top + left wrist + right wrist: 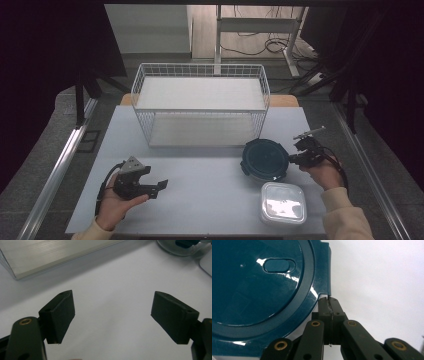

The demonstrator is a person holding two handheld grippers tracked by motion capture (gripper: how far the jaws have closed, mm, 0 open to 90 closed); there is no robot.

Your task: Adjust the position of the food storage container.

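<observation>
Round lid (262, 285) against closed right tool (329, 300)

White wire basket (200, 107) and clear lidded box (283, 202) — on the table (210, 190).

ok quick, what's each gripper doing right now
Left gripper: open, holding nothing, above the white table.
Right gripper: jaws closed, tips at the round dark teal plastic lid's edge tab.

A lab: dark curtains (45, 60), rail-framed table (210, 200), loose floor cables (260, 46)
</observation>
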